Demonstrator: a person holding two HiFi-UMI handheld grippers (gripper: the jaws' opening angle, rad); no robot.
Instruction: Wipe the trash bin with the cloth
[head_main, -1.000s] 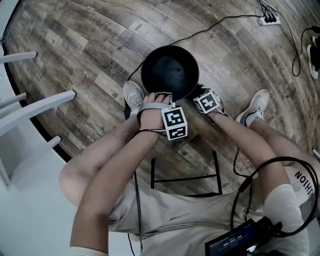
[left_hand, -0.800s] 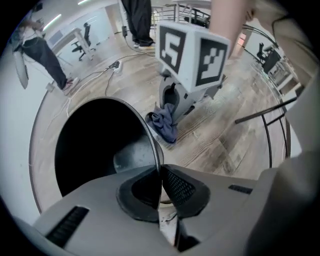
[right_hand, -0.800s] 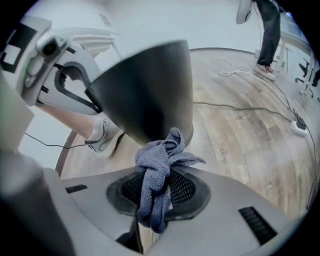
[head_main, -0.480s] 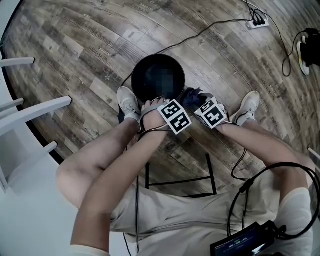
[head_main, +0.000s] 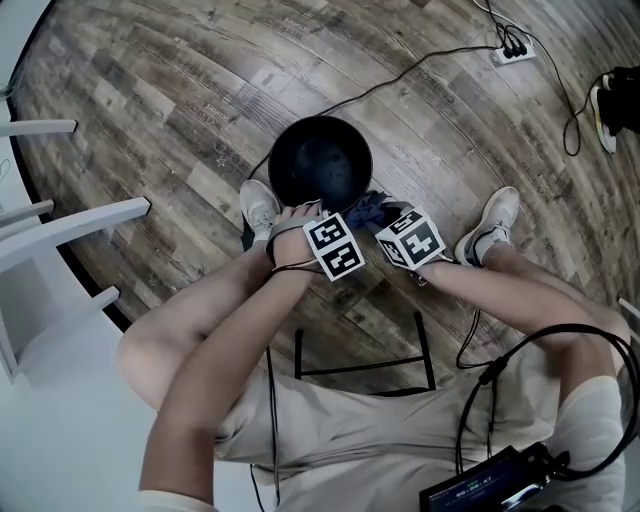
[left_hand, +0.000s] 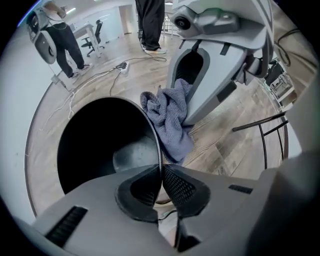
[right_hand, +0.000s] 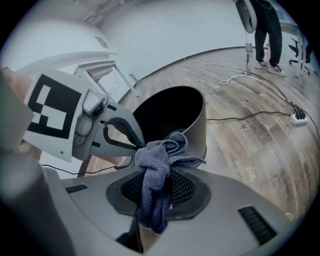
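Cloth clamped between right gripper fingers, touching trash bin wall.

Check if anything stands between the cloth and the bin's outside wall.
Nothing visible. The cloth, clamped in the right gripper, sits right at the trash bin outer wall. The left gripper pinches the rim beside it, not between them.

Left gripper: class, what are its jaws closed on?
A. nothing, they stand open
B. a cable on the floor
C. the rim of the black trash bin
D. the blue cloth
C: in the left gripper view, the jaws of the left gripper are pressed together on the thin rim of the trash bin, while the cloth is clamped in the right gripper.
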